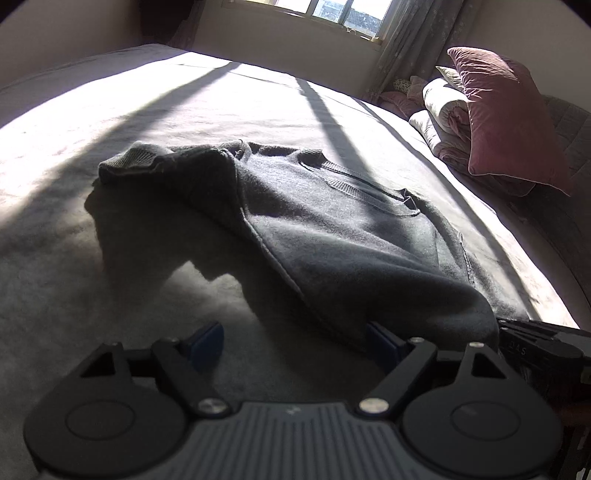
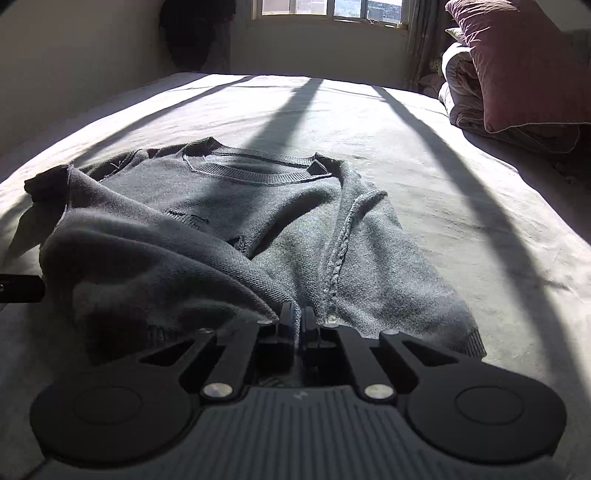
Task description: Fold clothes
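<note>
A dark grey knit sweater [image 1: 332, 236] lies on the bed, collar toward the window, with one sleeve folded across its body. My left gripper [image 1: 295, 343] is open at the sweater's near left edge; the cloth drapes over its right finger [image 1: 384, 339]. In the right wrist view the sweater [image 2: 229, 206] is bunched at the near side. My right gripper [image 2: 297, 321] is shut on a fold of the sweater's near hem and holds it a little off the bed.
The light bed sheet [image 1: 184, 110] is striped with sun and window shadows. A maroon pillow [image 1: 509, 118] and a rolled duvet [image 1: 443, 118] sit at the right. A window [image 2: 332, 7] and curtain are behind the bed.
</note>
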Available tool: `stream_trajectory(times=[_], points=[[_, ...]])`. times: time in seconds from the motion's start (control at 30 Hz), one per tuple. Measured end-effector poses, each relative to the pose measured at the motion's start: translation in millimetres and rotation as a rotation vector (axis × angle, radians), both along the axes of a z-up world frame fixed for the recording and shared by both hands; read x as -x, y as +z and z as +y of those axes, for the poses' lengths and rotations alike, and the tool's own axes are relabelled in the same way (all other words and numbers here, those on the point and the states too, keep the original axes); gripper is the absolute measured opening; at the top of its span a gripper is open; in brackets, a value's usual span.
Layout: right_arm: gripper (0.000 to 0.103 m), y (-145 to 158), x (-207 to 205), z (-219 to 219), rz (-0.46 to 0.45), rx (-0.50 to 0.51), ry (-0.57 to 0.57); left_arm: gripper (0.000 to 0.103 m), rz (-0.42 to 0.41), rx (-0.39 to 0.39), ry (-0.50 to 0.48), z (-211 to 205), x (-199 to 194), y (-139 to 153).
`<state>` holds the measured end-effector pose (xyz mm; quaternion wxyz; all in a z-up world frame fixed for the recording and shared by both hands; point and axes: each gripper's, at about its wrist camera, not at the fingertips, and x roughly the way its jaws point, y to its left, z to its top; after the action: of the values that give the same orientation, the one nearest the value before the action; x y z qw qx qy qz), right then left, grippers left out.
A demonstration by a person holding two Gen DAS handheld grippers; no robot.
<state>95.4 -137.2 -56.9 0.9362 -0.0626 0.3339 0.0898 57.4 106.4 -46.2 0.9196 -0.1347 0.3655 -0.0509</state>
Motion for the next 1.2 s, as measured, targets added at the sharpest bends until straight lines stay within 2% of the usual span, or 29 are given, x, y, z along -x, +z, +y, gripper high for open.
stream_trajectory(times=[0.1, 0.17, 0.3, 0.37, 0.4, 0.57, 0.67, 0.73, 1.03, 1.2], points=[[0.004, 7.9, 5.8, 3.2, -0.020, 0.021, 0.020, 0.070, -0.008, -0.017, 0.003, -3.8, -4.3, -0.9], [0.014, 14.8, 8.2, 0.7, -0.025, -0.001, 0.031, 0.061, -0.014, 0.000, 0.005, -3.3, -6.4, -0.7], [0.020, 31.6, 17.9, -2.8, -0.032, -0.063, 0.065, 0.045, -0.010, 0.057, 0.008, -3.5, -10.4, -2.4], [0.043, 42.6, 30.0, -2.9, -0.052, -0.094, 0.094, 0.037, -0.008, 0.087, 0.010, -3.6, -12.4, -3.4], [0.047, 47.1, 36.2, -1.8, -0.060, -0.110, 0.114, 0.035, -0.006, 0.097, 0.010, -4.1, -12.6, -4.0], [0.048, 62.1, 61.8, 10.0, -0.073, -0.194, 0.258, 0.006, -0.001, 0.143, 0.004, -7.1, -11.9, -7.1], [0.048, 57.1, 67.0, 25.2, -0.026, -0.234, 0.374, 0.004, -0.033, 0.130, 0.009, -10.2, -7.5, -3.7], [0.048, 50.2, 67.5, 34.6, -0.008, -0.225, 0.409, 0.003, -0.062, 0.121, 0.011, -12.4, -2.2, 2.1], [0.048, 36.6, 67.3, 58.2, -0.008, -0.153, 0.446, 0.003, -0.177, 0.180, 0.027, 13.5, 24.0, 39.5], [0.048, 39.8, 77.8, 70.5, -0.037, -0.130, 0.486, 0.003, -0.308, 0.181, 0.037, 28.0, 46.8, 63.4]])
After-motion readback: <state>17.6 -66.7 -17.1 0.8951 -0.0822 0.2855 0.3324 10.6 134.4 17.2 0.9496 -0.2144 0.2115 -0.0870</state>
